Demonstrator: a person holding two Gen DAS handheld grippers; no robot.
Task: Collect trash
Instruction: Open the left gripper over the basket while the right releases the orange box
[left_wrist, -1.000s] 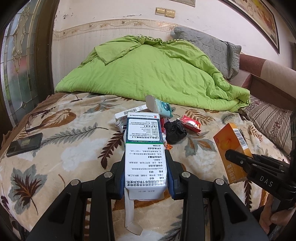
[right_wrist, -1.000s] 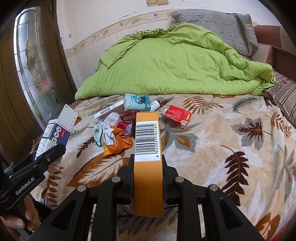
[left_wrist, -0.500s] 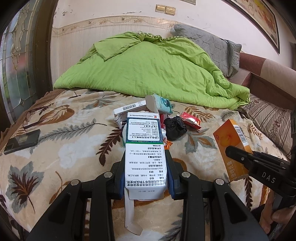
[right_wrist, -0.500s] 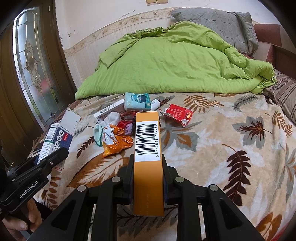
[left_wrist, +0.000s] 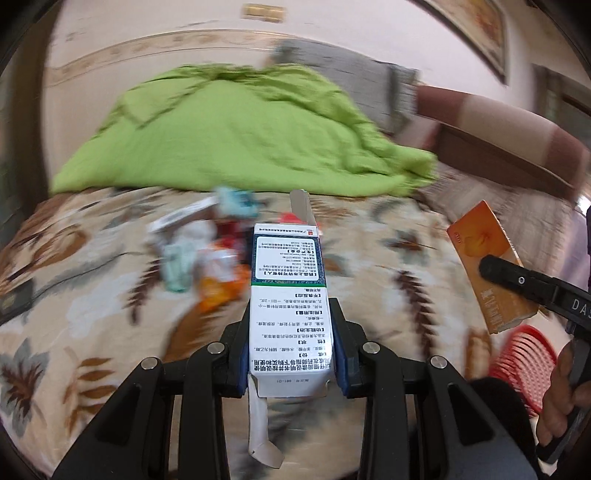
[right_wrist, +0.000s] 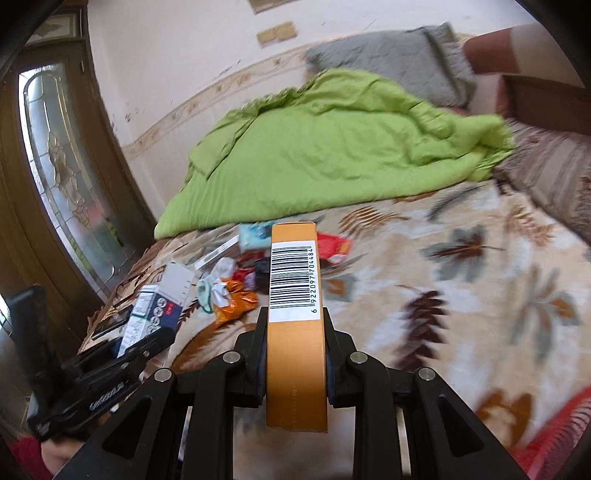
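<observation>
Left wrist view: the left gripper (left_wrist: 291, 347) is seen closed to a narrow gap on a white medicine box (left_wrist: 290, 306), its blue pads pressed flat against the two long sides, a loose end flap hanging down at 6 o'clock. At 3 o'clock the right gripper (left_wrist: 517, 284) is seen clamped on an orange box (left_wrist: 484, 258), and below it, at 4 o'clock, part of a red slotted basket (left_wrist: 524, 354) is visible.

In the right wrist view the same orange box (right_wrist: 296, 325) is held edge-up between the pads of the right gripper (right_wrist: 296, 354), barcode uppermost; the red basket's rim (right_wrist: 554, 428) lies at 4 o'clock and the left gripper (right_wrist: 147, 343) with its box at 9 o'clock.

The carrying step is judged to be in hand: both boxes are lifted clear of the leaf-patterned bedspread (left_wrist: 92, 295). The next move is judged to call for both boxes to be brought over the basket, if that is the bin, and the jaws opened.

More litter is left on the bedspread at 11 o'clock of the held white box: an orange wrapper (left_wrist: 218, 288), a teal packet (left_wrist: 236, 199) and other pieces too blurred to name.

Against the earlier frames, both grips are unchanged, while the views have swung and blurred, the basket has come into sight, and the litter pile has shifted leftward.
</observation>
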